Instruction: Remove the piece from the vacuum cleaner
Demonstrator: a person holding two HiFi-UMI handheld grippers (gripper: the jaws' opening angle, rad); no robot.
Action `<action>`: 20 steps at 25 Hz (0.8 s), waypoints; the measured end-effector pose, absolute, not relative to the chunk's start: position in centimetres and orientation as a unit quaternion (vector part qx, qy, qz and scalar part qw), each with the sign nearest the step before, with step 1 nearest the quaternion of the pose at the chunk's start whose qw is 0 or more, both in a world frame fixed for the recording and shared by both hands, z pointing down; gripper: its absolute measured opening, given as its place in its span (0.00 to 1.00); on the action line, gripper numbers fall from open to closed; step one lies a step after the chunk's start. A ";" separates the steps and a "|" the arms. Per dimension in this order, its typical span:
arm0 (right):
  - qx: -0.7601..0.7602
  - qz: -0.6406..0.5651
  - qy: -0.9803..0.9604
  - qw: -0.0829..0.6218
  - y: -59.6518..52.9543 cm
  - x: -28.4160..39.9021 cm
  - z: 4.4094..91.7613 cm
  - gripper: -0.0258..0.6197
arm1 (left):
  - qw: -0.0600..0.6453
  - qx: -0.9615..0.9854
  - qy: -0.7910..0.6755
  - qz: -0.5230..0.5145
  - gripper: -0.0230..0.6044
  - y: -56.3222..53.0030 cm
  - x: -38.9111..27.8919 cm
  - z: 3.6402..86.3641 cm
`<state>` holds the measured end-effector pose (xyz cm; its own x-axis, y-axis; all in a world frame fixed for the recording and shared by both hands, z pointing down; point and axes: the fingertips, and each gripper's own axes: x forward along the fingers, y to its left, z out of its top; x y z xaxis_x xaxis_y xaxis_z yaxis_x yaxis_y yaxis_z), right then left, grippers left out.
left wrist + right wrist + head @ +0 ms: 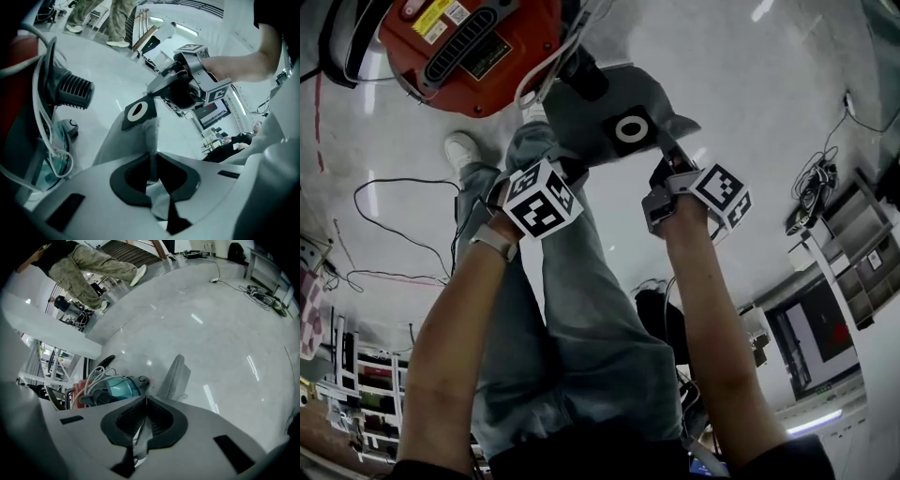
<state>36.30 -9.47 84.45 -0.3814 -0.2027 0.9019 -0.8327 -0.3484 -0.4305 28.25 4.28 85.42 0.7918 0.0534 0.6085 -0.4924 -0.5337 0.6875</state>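
Bag looks out of the cleaner, carried between both hands.

The grey fabric dust bag with black ring-marked collar (614, 122) hangs above the floor near the red canister vacuum cleaner (473, 47), apparently detached. The left hand-held gripper (152, 161) is clamped on one fabric edge and the right hand-held gripper (143, 418) is pinched on another. Judgement: removal essentially done; only setting the bag down is left.

We see the grey cloth dust bag (581, 117) held clear of the floor, its black collar (647, 141) with a white-ringed hole facing us, just beside the red vacuum cleaner (478, 47) and detached from it.
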 end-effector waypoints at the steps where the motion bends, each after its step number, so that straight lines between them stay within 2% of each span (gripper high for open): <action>1: 0.506 0.651 -0.514 0.236 -9.1 36.8 84.2 0.09 | 0.460 0.828 -0.129 0.296 0.11 4.5 28.4 85.2; 12: 0.544 0.647 -0.507 0.166 -5.7 37.2 80.1 0.09 | 0.426 0.851 -0.094 0.293 0.11 7.2 27.8 81.5; 20: 0.526 0.638 -0.549 0.122 -3.6 32.3 73.8 0.09 | 0.386 0.871 -0.107 0.286 0.11 9.5 23.4 76.3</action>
<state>32.26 -3.57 73.84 -0.4174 -0.4205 0.8056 -0.7332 -0.3679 -0.5719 23.42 9.53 76.33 0.8137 0.0338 0.5802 -0.4071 -0.6794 0.6105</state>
